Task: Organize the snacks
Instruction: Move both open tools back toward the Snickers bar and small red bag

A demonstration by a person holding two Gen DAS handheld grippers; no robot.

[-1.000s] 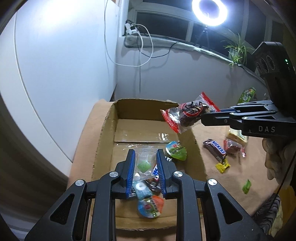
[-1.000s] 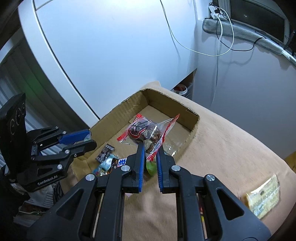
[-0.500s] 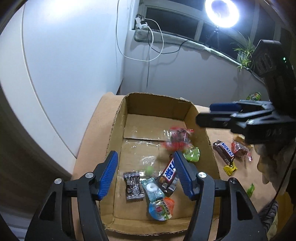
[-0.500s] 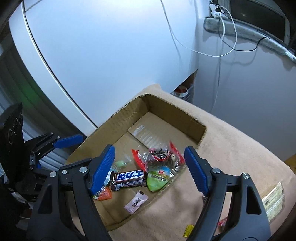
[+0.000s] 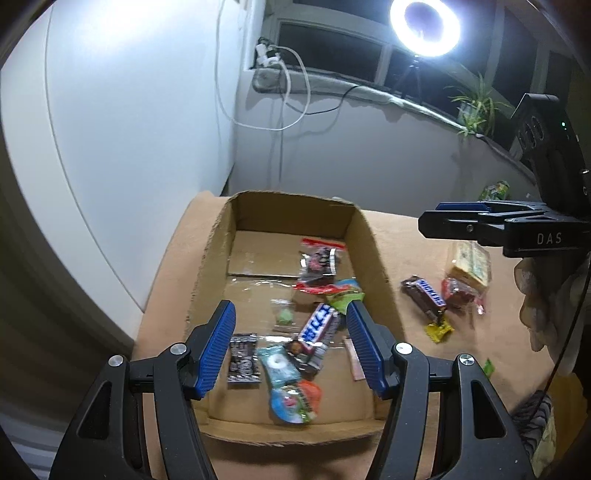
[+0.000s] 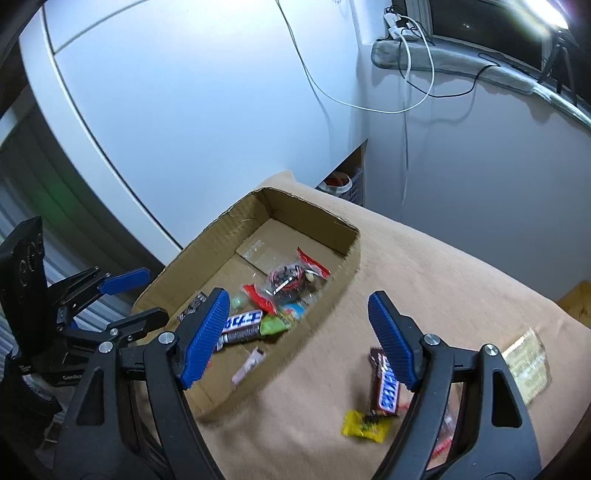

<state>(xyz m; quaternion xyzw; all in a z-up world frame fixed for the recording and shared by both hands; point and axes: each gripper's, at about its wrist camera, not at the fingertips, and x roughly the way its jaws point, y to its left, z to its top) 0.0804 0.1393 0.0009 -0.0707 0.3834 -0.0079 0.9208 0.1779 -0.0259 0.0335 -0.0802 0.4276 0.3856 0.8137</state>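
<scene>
An open cardboard box [image 5: 218,258] [image 6: 229,229] on a tan cloth holds several snacks. Among them are a red-edged clear bag [image 5: 319,264] [image 6: 291,277], a clear packet with a green candy [image 5: 284,315] and a blue-and-white bar [image 5: 317,328] [image 6: 242,321]. My left gripper [image 5: 288,310] [image 6: 147,295] hangs open above the box's near end with nothing between its fingers. My right gripper [image 6: 297,299] [image 5: 430,221] is open and empty above the box's right wall. On the cloth lie a Snickers bar [image 5: 424,297] [image 6: 386,387] and a yellow candy [image 5: 439,330] [image 6: 364,424].
Right of the box the cloth also carries a yellowish pack [image 5: 471,264] [image 6: 526,369], a small red bag [image 5: 458,297] and a small green candy [image 5: 488,367]. A white cabinet and wall with hanging cables stand close behind the box. A ring light [image 5: 424,26] glares above.
Both grippers went from shut to open. The green-candy packet left the left gripper and the red-edged bag left the right one; both now lie in the box. The right gripper drew back rightward.
</scene>
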